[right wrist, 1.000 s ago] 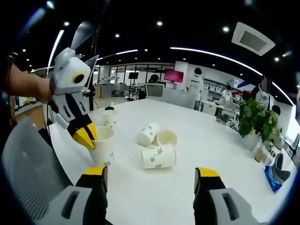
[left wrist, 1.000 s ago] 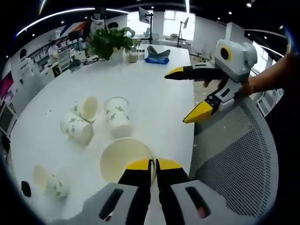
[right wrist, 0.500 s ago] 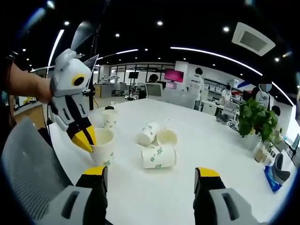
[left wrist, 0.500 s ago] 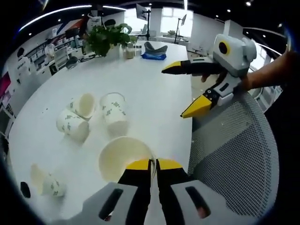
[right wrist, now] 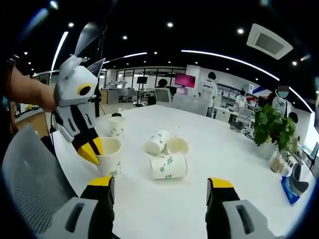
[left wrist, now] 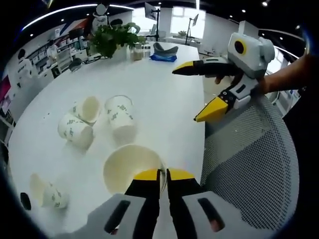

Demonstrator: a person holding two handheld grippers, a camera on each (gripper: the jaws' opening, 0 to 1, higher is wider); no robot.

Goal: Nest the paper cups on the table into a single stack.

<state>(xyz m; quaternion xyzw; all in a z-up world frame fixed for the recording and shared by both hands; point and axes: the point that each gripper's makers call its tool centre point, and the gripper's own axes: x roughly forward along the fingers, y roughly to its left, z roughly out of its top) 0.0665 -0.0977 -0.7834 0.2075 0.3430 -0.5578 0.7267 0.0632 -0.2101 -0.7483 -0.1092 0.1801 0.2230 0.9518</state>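
My left tool (left wrist: 160,175) has its yellow-tipped jaws pinched together on the near rim of an upright white paper cup with a green print (left wrist: 130,168), mouth open to me, right at the edge of the round white surface (left wrist: 164,94). In the right gripper view that same left tool (right wrist: 90,152) comes down onto the cup's rim (right wrist: 109,155) from the left. I judge this cup is gripped by the lip so it stays put as the base of the stack, its mouth free to take the others.

My right tool (right wrist: 160,185) is spread wide and holds nothing; in the left gripper view it hangs off to the right (left wrist: 198,92), above the surface edge and a grey mesh chair back (left wrist: 249,159), jaws well apart.

Just ahead of my left tool lie three loose cups: one on its side (left wrist: 121,117) nearest, pointing its mouth away, and a pair touching each other (left wrist: 79,122) further left. Another tipped cup (left wrist: 46,192) sits off to the left, close in. Beyond the held cup in the right gripper view stands one more upright cup (right wrist: 117,125).

No nesting visible yet; the right tool looks poised to fetch the nearest fallen cup, which needs righting first.
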